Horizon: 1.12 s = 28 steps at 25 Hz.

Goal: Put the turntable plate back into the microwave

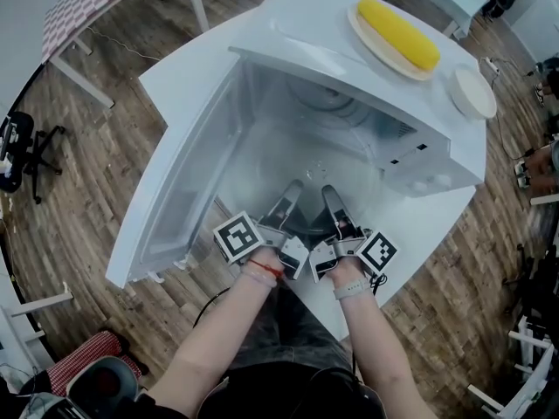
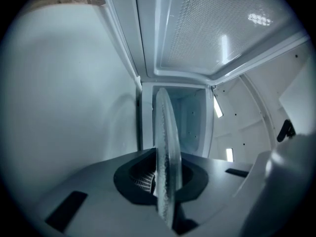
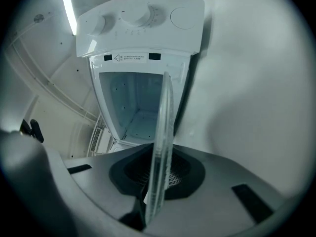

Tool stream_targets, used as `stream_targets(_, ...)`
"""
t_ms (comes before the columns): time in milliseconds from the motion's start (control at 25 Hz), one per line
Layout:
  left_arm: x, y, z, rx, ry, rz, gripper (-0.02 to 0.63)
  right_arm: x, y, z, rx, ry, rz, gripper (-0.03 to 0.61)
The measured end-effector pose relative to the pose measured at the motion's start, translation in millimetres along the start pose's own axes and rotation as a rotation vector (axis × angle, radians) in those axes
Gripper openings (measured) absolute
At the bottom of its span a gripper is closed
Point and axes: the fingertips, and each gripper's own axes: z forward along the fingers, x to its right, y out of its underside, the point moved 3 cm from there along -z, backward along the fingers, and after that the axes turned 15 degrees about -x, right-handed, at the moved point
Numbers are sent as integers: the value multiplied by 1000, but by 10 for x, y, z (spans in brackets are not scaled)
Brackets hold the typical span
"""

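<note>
the left gripper (image 2: 165,181) is clamped on the near rim of the clear round glass turntable plate (image 2: 165,142), which runs edge-on between its jaws. just beside it, the right gripper (image 3: 158,181) is closed on the same rim in the same way, so the plate hangs between the two, held from the person's side only.

beyond the jaws, the far part of the plate reaches toward the open cavity (image 1: 332,120) of the white microwave (image 1: 297,24), which stands on the white bench (image 1: 175,68). its door (image 1: 183,173) is swung wide to the left. from above, the clear glass barely shows; the gripper tips sit at the mouth of the cavity, so the plate seems to be at the threshold, not yet set down.

the step in hand looks like the insertion itself. the next move likely calls for both grippers to advance together, keeping the plate level and clear of the door and side walls. they would then lower it onto the centre of the cavity floor until it seats, and only then release both sides at once. whether a hub or ring waits there cannot be told.
</note>
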Motion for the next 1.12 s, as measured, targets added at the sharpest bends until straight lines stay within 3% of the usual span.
stream_targets(280, -42, -112, 127, 2, 15, -16, 31, 39, -122, 103, 3, 10, 1, 50)
stream_targets(480, -132, -179, 154, -10, -39, 29, 31, 64, -193, 146, 2, 12, -1, 51)
stream_targets(1120, -114, -386, 355, -9, -27, -2, 31, 75, -404, 370, -2, 16, -7, 49)
